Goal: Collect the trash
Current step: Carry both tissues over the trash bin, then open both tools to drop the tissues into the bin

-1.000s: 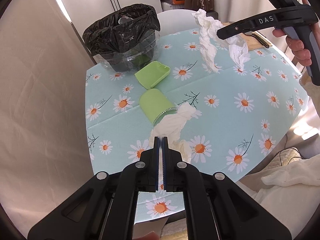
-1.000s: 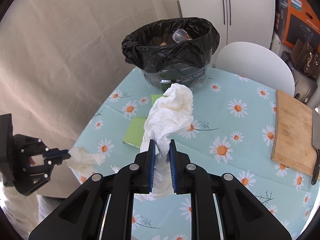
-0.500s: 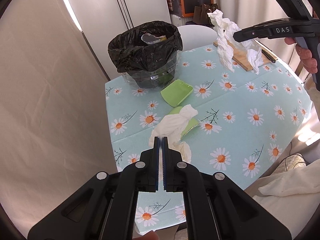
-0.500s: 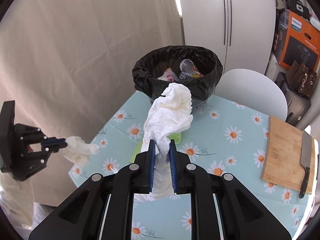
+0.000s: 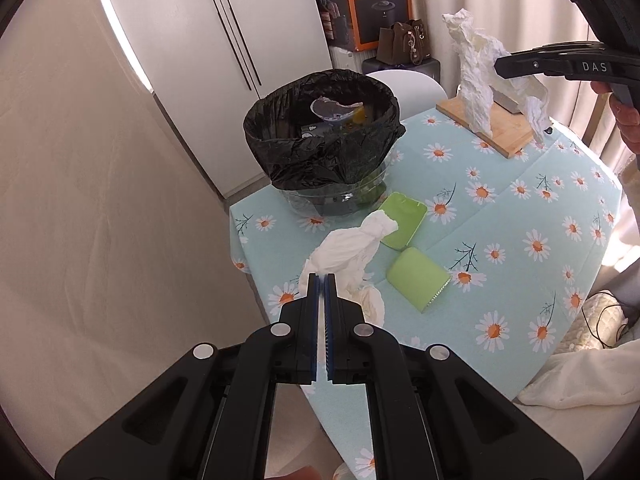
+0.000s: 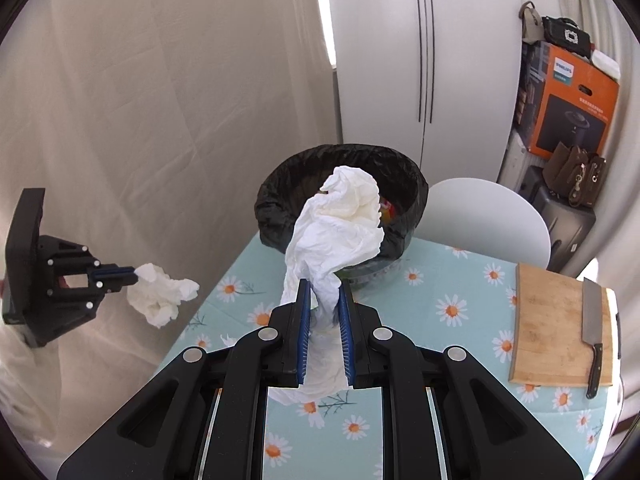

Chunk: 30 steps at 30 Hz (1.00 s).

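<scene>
Left wrist cam sits behind the left gripper (image 5: 320, 280), angled down from above the worktop (image 5: 520, 216) near corner, facing the bin (image 5: 320, 140) and fridge. Right wrist cam sits behind the right gripper (image 6: 323, 292), higher up, also angled down twd the bin (image 6: 340, 200). Both share bin, worktop (image 6: 460, 288), cutting board (image 6: 552, 328), and each sees the other gripper.

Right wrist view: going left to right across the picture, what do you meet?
Black left gripper → small crumpled white tissue it holds → large crumpled white tissue in the right gripper → white round-backed chair → wooden cutting board → steel cleaver.
</scene>
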Each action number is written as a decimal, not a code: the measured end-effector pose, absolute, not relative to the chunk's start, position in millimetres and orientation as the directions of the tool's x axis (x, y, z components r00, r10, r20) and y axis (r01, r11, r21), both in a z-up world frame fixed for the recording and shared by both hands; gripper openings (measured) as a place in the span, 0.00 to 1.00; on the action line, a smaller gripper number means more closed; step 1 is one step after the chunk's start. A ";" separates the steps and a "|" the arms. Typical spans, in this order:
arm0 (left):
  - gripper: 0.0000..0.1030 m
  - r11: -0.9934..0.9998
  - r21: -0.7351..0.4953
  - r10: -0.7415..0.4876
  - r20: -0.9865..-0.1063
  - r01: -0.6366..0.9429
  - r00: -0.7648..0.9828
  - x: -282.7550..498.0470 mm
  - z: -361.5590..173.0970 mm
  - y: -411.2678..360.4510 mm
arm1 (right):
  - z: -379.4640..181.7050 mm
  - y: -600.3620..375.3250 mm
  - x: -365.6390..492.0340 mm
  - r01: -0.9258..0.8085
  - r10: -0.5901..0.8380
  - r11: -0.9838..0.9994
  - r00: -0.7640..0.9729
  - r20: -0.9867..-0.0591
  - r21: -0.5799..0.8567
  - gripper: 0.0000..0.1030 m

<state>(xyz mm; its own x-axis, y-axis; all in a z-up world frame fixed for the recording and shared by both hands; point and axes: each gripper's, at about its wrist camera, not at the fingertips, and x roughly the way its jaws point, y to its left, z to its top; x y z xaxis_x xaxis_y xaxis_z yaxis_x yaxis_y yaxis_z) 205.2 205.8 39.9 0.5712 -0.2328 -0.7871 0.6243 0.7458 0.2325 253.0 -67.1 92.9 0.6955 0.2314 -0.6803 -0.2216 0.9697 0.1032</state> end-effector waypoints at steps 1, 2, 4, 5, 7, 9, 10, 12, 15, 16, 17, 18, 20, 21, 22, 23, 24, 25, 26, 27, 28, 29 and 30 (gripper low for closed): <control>0.03 0.739 0.237 -0.238 -0.784 0.631 0.573 211.4 41.8 207.5 | 95.2 -66.2 255.0 -0.211 0.222 0.972 0.705 -0.674 0.100 0.13; 0.03 0.733 0.240 -0.242 -0.782 0.636 0.575 217.8 44.0 208.8 | 97.5 -65.6 257.6 -0.201 0.214 0.975 0.713 -0.668 0.098 0.13; 0.03 0.725 0.252 -0.246 -0.774 0.641 0.583 229.7 49.2 210.5 | 100.9 -65.4 263.9 -0.187 0.203 0.978 0.724 -0.659 0.096 0.13; 0.03 0.723 0.252 -0.250 -0.772 0.643 0.584 235.7 52.5 211.1 | 103.0 -65.5 268.0 -0.180 0.195 0.979 0.728 -0.657 0.092 0.13; 0.03 0.717 0.255 -0.257 -0.769 0.649 0.586 247.3 59.4 210.9 | 106.5 -65.4 275.9 -0.170 0.182 0.982 0.732 -0.656 0.082 0.13; 0.03 0.707 0.259 -0.267 -0.765 0.658 0.587 257.9 66.2 209.4 | 109.4 -67.0 286.2 -0.166 0.176 0.983 0.733 -0.657 0.077 0.13; 0.03 0.704 0.260 -0.270 -0.762 0.660 0.589 262.4 69.7 207.6 | 111.0 -67.5 291.2 -0.166 0.173 0.983 0.733 -0.657 0.074 0.13; 0.03 0.700 0.263 -0.276 -0.758 0.664 0.591 274.4 76.1 202.8 | 114.8 -69.1 301.6 -0.168 0.171 0.983 0.733 -0.658 0.069 0.13; 0.03 0.691 0.293 -0.266 -0.747 0.661 0.609 290.0 85.1 189.8 | 119.3 -71.1 320.9 -0.190 0.185 0.980 0.728 -0.661 0.065 0.13; 0.03 0.688 0.301 -0.267 -0.741 0.660 0.616 294.8 89.2 185.2 | 120.3 -70.9 328.0 -0.203 0.190 0.977 0.725 -0.662 0.059 0.13; 0.03 0.690 0.302 -0.270 -0.737 0.658 0.620 300.8 93.0 180.8 | 121.3 -70.7 335.8 -0.216 0.197 0.975 0.721 -0.664 0.054 0.13; 0.03 0.692 0.299 -0.274 -0.733 0.657 0.622 307.3 96.6 176.3 | 121.9 -71.1 343.5 -0.226 0.201 0.973 0.718 -0.667 0.049 0.13; 0.03 0.690 0.307 -0.277 -0.725 0.655 0.631 320.2 102.1 166.7 | 123.2 -71.9 359.3 -0.248 0.210 0.968 0.710 -0.673 0.040 0.13; 0.03 0.689 0.315 -0.274 -0.721 0.653 0.637 326.7 104.0 161.4 | 123.2 -73.1 367.3 -0.258 0.216 0.965 0.707 -0.673 0.038 0.13; 0.03 0.688 0.322 -0.272 -0.717 0.651 0.642 332.9 105.3 155.9 | 123.1 -74.4 375.0 -0.267 0.223 0.963 0.705 -0.673 0.039 0.13; 0.03 0.686 0.328 -0.272 -0.713 0.650 0.646 339.0 106.5 150.3 | 123.1 -74.9 382.2 -0.278 0.231 0.960 0.702 -0.673 0.040 0.14; 0.03 0.683 0.331 -0.276 -0.708 0.651 0.650 344.7 107.0 145.0 | 122.3 -76.2 390.2 -0.288 0.240 0.957 0.699 -0.673 0.041 0.14; 0.03 0.681 0.332 -0.283 -0.704 0.653 0.652 350.8 107.4 139.1 | 121.0 -77.0 397.9 -0.297 0.246 0.954 0.695 -0.676 0.042 0.14; 0.03 0.678 0.329 -0.290 -0.701 0.657 0.651 356.9 106.7 133.9 | 118.8 -77.4 406.3 -0.306 0.251 0.951 0.689 -0.680 0.041 0.14; 0.03 0.677 0.328 -0.295 -0.699 0.659 0.651 363.1 104.9 129.1 | 116.4 -78.4 413.9 -0.314 0.254 0.949 0.684 -0.684 0.038 0.14; 0.03 0.676 0.331 -0.295 -0.698 0.659 0.653 368.5 102.7 123.7 | 113.7 -79.5 421.5 -0.323 0.259 0.946 0.678 -0.688 0.037 0.14; 0.03 0.672 0.335 -0.295 -0.696 0.660 0.654 373.9 99.7 118.5 | 110.6 -80.0 429.1 -0.333 0.266 0.942 0.671 -0.692 0.040 0.14; 0.03 0.667 0.338 -0.300 -0.694 0.664 0.654 379.3 96.5 113.3 | 107.2 -80.2 435.8 -0.343 0.274 0.938 0.664 -0.696 0.042 0.14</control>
